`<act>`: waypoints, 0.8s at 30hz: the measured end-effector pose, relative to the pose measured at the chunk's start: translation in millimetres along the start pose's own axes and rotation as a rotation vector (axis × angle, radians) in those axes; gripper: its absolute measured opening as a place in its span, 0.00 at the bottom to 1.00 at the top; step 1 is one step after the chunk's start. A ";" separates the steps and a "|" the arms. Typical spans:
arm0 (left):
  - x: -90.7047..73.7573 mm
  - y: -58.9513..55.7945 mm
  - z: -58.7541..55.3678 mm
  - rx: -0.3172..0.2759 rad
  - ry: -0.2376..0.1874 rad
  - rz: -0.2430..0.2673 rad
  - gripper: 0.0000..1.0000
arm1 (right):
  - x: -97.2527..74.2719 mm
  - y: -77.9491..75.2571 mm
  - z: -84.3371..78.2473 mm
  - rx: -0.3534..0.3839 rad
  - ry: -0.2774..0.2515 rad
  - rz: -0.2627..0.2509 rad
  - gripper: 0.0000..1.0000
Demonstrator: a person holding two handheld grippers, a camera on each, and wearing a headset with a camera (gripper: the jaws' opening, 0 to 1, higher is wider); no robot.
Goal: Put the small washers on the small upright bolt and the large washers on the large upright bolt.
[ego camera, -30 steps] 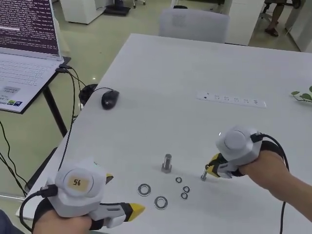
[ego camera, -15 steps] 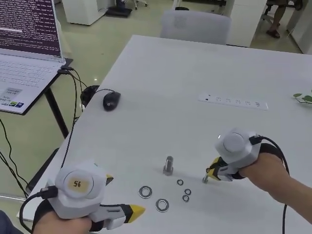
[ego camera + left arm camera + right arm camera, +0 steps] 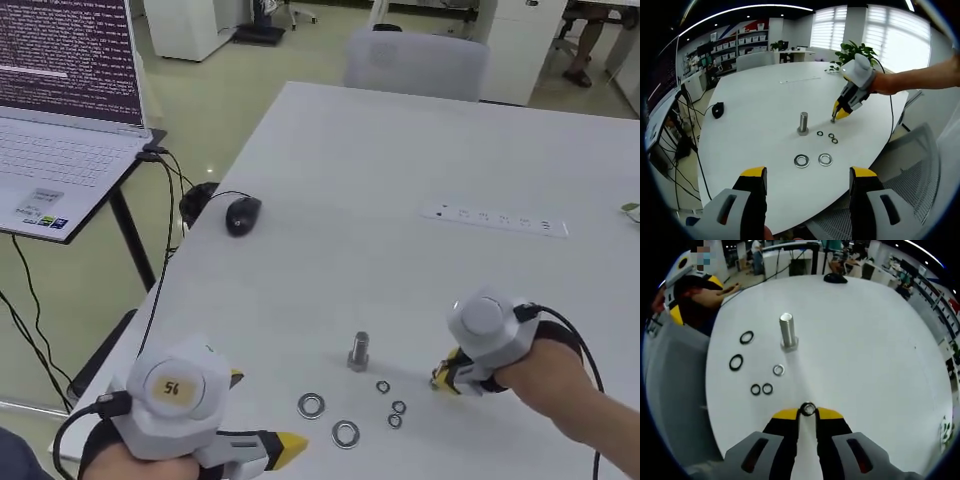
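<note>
Your right claw (image 3: 807, 412) is clenched on the small bolt (image 3: 807, 408), standing it on the bench (image 3: 865, 340), probably so it cannot topple while washers go on. Out at its 11 o'clock lie three small washers (image 3: 778, 370). Beyond them, near 12, the large bolt (image 3: 786, 330) stands unaided on its broad head. Two large washers (image 3: 736, 361) sit toward 10 o'clock. Your left claw (image 3: 807, 175) hangs released over the near bench edge, free to fetch washers.

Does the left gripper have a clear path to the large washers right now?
Likely yes: the left gripper is open, with bare table between it and the large washers; the right gripper is off beyond them.
</note>
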State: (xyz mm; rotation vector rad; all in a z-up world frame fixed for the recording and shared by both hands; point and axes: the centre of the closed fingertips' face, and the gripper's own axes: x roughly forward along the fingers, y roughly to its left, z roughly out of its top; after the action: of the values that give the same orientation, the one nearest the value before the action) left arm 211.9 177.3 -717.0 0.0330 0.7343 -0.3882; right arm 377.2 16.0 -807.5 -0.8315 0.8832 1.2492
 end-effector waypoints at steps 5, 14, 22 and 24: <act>0.8 -0.2 0.3 0.001 0.000 0.000 0.66 | 2.3 0.6 -3.4 0.048 -0.022 0.002 0.16; 2.2 -1.1 1.2 0.003 0.002 -0.003 0.66 | -3.0 8.0 -34.1 0.107 -0.007 -0.001 0.17; 4.6 -3.9 1.6 0.009 0.005 -0.011 0.66 | -3.2 30.3 -41.7 0.111 -0.033 0.035 0.17; 5.4 -4.7 1.6 0.009 0.006 -0.013 0.66 | -1.1 41.4 -36.0 0.076 -0.053 0.055 0.17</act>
State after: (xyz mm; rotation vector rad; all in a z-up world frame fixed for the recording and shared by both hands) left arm 214.9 170.9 -718.8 0.0376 0.7390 -0.4041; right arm 332.6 -11.3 -824.0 -0.7146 0.9105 1.2715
